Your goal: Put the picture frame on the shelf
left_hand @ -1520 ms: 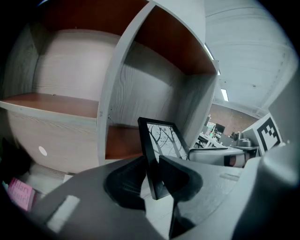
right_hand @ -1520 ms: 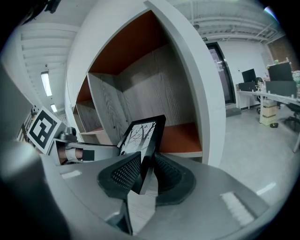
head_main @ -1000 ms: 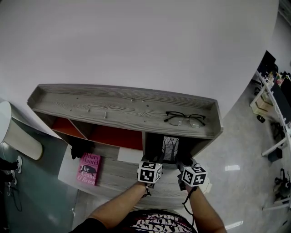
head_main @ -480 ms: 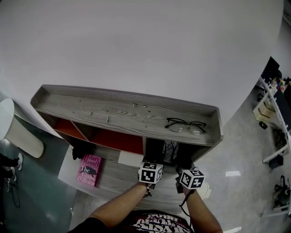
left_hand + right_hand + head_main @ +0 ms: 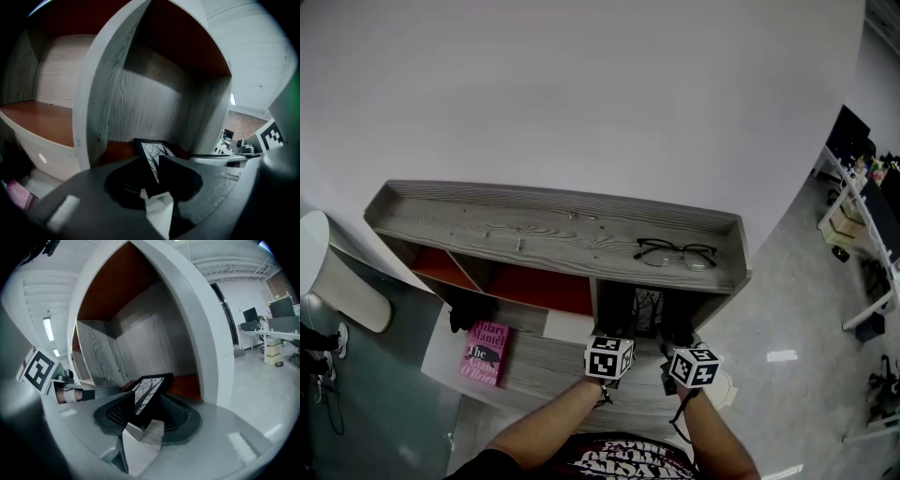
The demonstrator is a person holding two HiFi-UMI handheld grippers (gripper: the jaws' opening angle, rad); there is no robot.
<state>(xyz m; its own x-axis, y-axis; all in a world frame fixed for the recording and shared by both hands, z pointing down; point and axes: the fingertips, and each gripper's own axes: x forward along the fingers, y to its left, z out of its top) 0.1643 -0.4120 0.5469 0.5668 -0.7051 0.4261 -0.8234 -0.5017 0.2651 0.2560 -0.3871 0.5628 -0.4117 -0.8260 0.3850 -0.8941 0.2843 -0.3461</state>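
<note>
The picture frame (image 5: 648,312), black-edged with a bare-tree print, stands upright in the mouth of the shelf's (image 5: 553,234) lower right compartment. My left gripper (image 5: 612,345) holds its left edge and my right gripper (image 5: 679,341) its right edge. In the left gripper view the frame (image 5: 157,157) sits pinched between the dark jaws of the left gripper (image 5: 152,169), with the compartment's red floor behind it. In the right gripper view the frame (image 5: 149,392) leans left, and the right gripper (image 5: 144,408) is shut on its lower edge.
Eyeglasses (image 5: 675,252) lie on the shelf's grey top board. A pink book (image 5: 485,352) lies on the lower ledge at the left, with a black object (image 5: 469,309) behind it. A white rounded fixture (image 5: 337,281) stands far left. Office desks (image 5: 862,216) stand at the right.
Both grippers keep their hold on the frame at the compartment's mouth. The right gripper has drawn slightly left, and the head view has shifted a little.
</note>
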